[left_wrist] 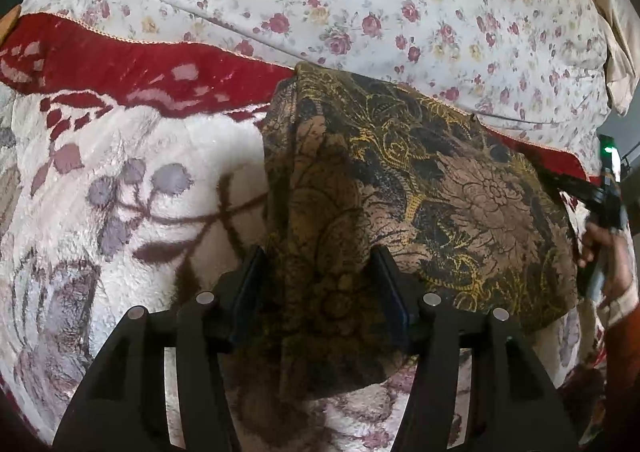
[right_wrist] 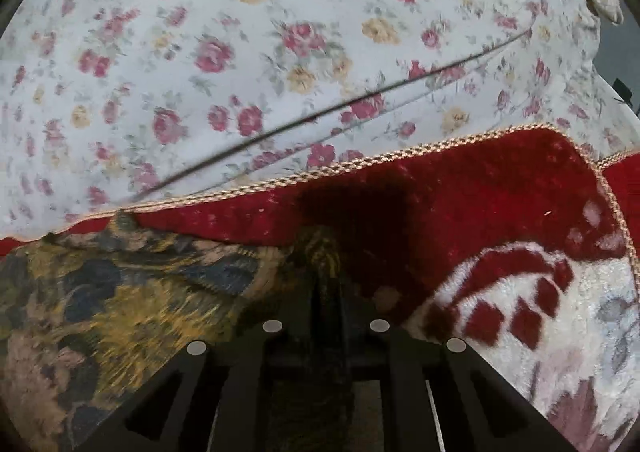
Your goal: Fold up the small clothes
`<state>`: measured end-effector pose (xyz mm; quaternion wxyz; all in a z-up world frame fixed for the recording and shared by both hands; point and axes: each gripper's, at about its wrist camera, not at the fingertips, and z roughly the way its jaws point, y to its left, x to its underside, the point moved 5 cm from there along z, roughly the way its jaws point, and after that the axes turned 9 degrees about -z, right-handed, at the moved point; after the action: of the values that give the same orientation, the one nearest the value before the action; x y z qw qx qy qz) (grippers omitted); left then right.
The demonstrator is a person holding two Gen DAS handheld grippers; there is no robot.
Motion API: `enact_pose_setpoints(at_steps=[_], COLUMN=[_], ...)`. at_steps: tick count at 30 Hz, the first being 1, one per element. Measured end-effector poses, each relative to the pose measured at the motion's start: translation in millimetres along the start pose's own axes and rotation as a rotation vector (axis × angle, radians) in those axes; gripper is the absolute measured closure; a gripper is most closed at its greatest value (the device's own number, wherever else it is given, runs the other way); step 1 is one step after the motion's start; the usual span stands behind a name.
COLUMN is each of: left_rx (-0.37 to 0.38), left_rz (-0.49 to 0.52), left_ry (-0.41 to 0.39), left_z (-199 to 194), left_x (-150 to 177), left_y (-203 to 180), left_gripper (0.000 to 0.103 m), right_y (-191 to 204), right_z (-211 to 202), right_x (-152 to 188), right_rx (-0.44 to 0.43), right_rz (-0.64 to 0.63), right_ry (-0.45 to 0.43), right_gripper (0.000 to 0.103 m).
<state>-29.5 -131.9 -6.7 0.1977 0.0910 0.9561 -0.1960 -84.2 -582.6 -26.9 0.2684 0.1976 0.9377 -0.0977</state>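
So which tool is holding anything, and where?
Right tool pinches the brown-and-gold patterned cloth at its far right corner. Left tool straddles the near edge, jaws apart.

Counted across both views: one brown-and-yellow patterned garment (left_wrist: 400, 180), one red-and-white plush blanket (left_wrist: 132, 156), one white rose-print sheet (left_wrist: 360, 4), two claws, the left claw (left_wrist: 320, 272) and the right claw (right_wrist: 326, 284), and one hand (left_wrist: 612, 252).
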Motion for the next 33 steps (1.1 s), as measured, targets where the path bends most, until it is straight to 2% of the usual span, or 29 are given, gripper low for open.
enact_pose_setpoints(at_steps=[1, 3, 4, 8, 11, 13, 19, 23, 26, 29, 33], left_rx=[-0.004, -0.009, -0.012, -0.028, -0.050, -0.069, -0.096, -0.108, -0.107, -0.101, -0.087], left_rz=[0.005, 0.009, 0.012, 0.022, 0.042, 0.058, 0.100, 0.116, 0.116, 0.082, 0.032], left_ry=[-0.002, -0.005, -0.007, -0.018, -0.036, -0.052, -0.106, -0.129, -0.146, -0.151, -0.133], left_z=[-0.3, -0.9, -1.6, -4.1, -7.7, -11.3, -24.0, -29.1, -32.4, -35.2, -36.5], left_x=[0.2, 0.9, 1.3, 2.2, 2.9, 3.7, 6.5, 8.8, 11.4, 14.7, 17.5], left_y=[-0.5, -1.3, -1.7, -2.6, -4.3, -5.6, -12.1, -15.6, -16.5, -12.6, -4.4], left_gripper=[0.047, 0.047, 0.047, 0.047, 0.047, 0.047, 0.047, 0.047, 0.047, 0.047, 0.047], right_y=[2.4, 11.0, 16.5, 44.7, 64.4, 65.5, 55.6, 42.0, 32.3, 25.8, 43.3], right_z=[-10.6, -34.7, -45.4, -73.0, -77.3, -70.7, -105.6, -116.1, -102.7, -111.4, -140.4], right_x=[5.2, 17.9, 25.2, 56.9, 83.1, 98.4, 117.1, 139.6, 158.0, 157.2, 132.8], right_rx=[-0.026, -0.092, -0.110, -0.202, -0.218, -0.209, -0.213, -0.172, -0.176, -0.190, -0.173], right_rz=[0.002, -0.010, -0.024, -0.115, -0.160, -0.188, -0.187, -0.193, -0.165, -0.107, -0.152], right_ry=[-0.001, -0.020, -0.028, -0.019, 0.011, 0.042, 0.033, 0.030, 0.069, 0.055, -0.032], right_gripper=[0.080, 0.055, 0.052, 0.052, 0.051, 0.051, 0.050, 0.037, 0.037, 0.037, 0.037])
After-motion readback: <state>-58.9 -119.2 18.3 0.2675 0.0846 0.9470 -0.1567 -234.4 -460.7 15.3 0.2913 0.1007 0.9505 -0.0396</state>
